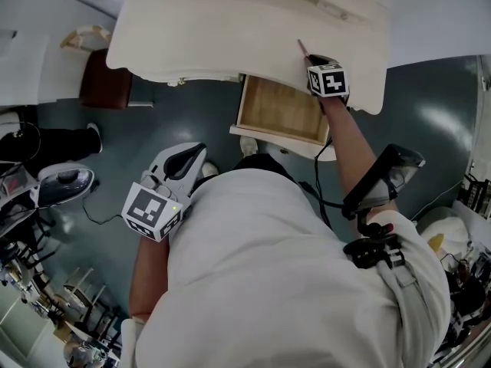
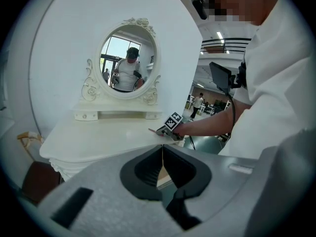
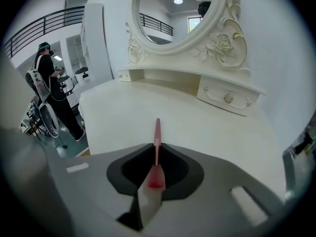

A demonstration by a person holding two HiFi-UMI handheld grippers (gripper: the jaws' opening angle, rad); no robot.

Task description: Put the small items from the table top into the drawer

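A thin pink stick (image 3: 157, 130) lies along the white dressing table top (image 3: 197, 132), and my right gripper (image 3: 157, 151) is shut on its near end. In the head view the pink stick (image 1: 302, 49) pokes out ahead of my right gripper (image 1: 311, 62) at the table's (image 1: 230, 29) front right edge. Just below it a wooden drawer (image 1: 280, 112) stands pulled out with nothing visible inside. My left gripper (image 1: 193, 156) hangs low at the left, away from the table. Its jaws meet with nothing between them, as the left gripper view shows (image 2: 162, 149).
An oval mirror (image 2: 127, 63) with small drawers (image 3: 227, 98) beneath it stands at the back of the table. A brown stool (image 1: 103, 79) sits by the table's left end. A person in black (image 3: 48, 78) stands further off on the dark floor (image 1: 430, 121).
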